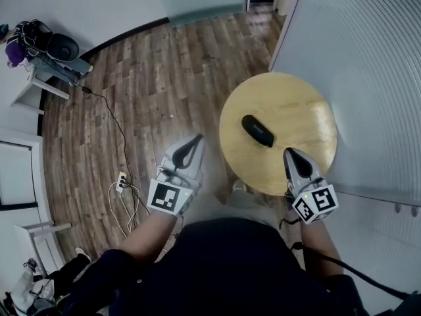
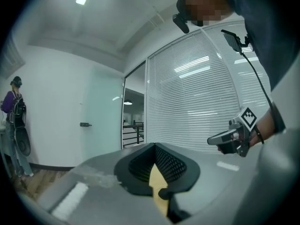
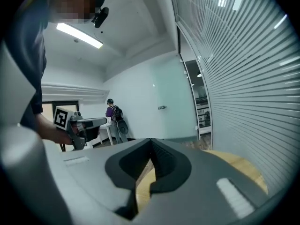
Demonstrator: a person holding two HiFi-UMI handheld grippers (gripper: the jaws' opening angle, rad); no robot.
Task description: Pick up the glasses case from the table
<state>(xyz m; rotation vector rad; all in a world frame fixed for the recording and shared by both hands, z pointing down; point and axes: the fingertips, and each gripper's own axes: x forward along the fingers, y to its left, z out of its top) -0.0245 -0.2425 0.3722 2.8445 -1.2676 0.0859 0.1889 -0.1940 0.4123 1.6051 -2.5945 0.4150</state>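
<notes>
A black glasses case lies near the middle of a small round wooden table. My right gripper is over the table's near edge, a short way from the case, with its jaws shut and nothing in them. My left gripper hangs over the floor just left of the table, also shut and empty. In the left gripper view the closed jaws meet at the tip of the left gripper, and the right gripper shows beyond. The right gripper view shows the right gripper shut, with the table below. The case is hidden in both gripper views.
A wall of white blinds runs close behind the table on the right. A power strip with cables lies on the wooden floor to the left. A white desk with bags stands far left. A person with a backpack stands there.
</notes>
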